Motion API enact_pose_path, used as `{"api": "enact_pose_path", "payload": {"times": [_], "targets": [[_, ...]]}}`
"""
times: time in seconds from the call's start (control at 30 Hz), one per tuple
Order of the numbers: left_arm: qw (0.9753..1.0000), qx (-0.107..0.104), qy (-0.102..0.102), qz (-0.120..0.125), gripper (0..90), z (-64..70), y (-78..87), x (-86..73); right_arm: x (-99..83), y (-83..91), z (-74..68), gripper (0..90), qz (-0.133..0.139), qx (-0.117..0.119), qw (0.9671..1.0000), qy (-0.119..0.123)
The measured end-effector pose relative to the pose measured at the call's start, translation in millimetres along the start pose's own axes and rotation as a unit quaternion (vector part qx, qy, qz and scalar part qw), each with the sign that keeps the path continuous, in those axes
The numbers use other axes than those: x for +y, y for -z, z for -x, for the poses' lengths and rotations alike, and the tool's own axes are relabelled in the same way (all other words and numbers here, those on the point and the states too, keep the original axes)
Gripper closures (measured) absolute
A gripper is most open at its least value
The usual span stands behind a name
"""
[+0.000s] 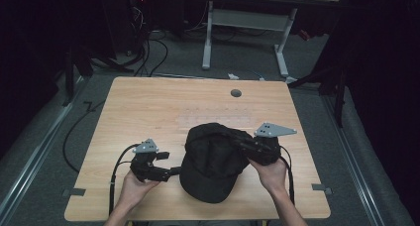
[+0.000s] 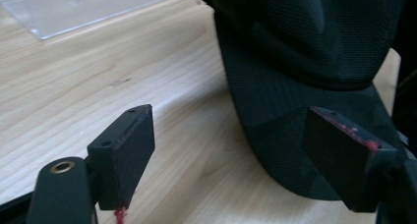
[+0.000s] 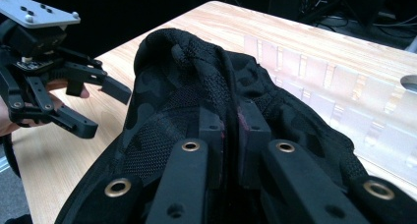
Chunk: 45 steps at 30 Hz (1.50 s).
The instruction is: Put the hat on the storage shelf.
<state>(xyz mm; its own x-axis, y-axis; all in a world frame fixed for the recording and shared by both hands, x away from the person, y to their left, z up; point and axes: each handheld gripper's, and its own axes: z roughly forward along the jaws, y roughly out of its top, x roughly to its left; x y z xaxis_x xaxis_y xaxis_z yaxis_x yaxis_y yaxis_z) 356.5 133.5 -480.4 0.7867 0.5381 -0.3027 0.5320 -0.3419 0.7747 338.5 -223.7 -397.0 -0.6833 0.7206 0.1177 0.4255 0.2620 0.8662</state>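
1. Right now a black cap (image 1: 210, 161) lies on the wooden table (image 1: 148, 107), toward the person's edge of it, with its brim pointing at that edge and its crown away from it.
2. On the cap's right side, the right gripper (image 1: 236, 141) has its jaws clenched on a pinched ridge of the crown's mesh fabric; the right gripper view shows the fold (image 3: 227, 121) squeezed between the two black pads (a reddish trace shows along the pad edges).
3. The right hand (image 1: 270, 172) holds that gripper just beside the cap's right edge.
4. To the cap's left, the left gripper (image 1: 171, 162) has its jaws spread wide apart, grasping nothing, its tips just beside the brim.
5. Seen from the left gripper view, the brim's curved edge (image 2: 295, 150) lies flat on the wood near the right-hand jaw; whether they touch I cannot tell.
6. Beyond the cap's crown, a clear plastic sheet (image 1: 218, 118) lies flat on the table, near a round hole (image 1: 236, 93).
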Motion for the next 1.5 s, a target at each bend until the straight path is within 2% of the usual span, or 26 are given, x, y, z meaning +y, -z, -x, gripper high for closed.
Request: {"api": "enact_pose_path", "payload": {"times": [0.27,0.33,0.4,0.53,0.8,0.97,1.1,1.37,1.5], "targets": [[0.9994,-0.026,-0.010,-0.020,20.4,4.0,-9.0,6.9,3.7,-2.0,-2.6,83.7,0.005,0.017,0.9998,0.007],[0.9989,-0.041,-0.008,-0.021,20.5,4.1,-10.3,8.6,4.8,-2.9,-3.5,83.7,0.005,0.024,0.9996,0.011],[0.9983,-0.054,-0.006,-0.022,20.8,3.6,-11.2,9.3,5.4,-3.8,-3.5,83.6,0.008,0.033,0.9993,0.014],[0.9971,-0.069,-0.009,-0.031,21.9,4.6,-13.8,9.1,6.2,-6.4,-1.6,83.6,0.009,0.054,0.9983,0.017],[0.9939,-0.101,-0.007,-0.043,27.1,4.4,-17.0,9.8,9.1,-8.1,-1.5,83.6,0.021,0.072,0.9968,0.028],[0.9919,-0.118,-0.007,-0.045,34.0,5.0,-17.9,10.6,10.1,-11.1,-1.3,83.6,0.024,0.077,0.9963,0.030],[0.9913,-0.122,-0.007,-0.049,40.5,4.3,-16.3,10.8,11.6,-13.0,-1.1,83.6,0.025,0.075,0.9962,0.035],[0.9903,-0.135,0.000,-0.031,57.6,3.0,-7.3,11.8,19.3,-12.2,-3.0,83.3,0.033,0.063,0.9960,0.054],[0.9896,-0.142,0.004,-0.025,62.2,3.4,-2.7,12.3,22.0,-11.8,-4.6,83.1,0.036,0.060,0.9958,0.060]]}}
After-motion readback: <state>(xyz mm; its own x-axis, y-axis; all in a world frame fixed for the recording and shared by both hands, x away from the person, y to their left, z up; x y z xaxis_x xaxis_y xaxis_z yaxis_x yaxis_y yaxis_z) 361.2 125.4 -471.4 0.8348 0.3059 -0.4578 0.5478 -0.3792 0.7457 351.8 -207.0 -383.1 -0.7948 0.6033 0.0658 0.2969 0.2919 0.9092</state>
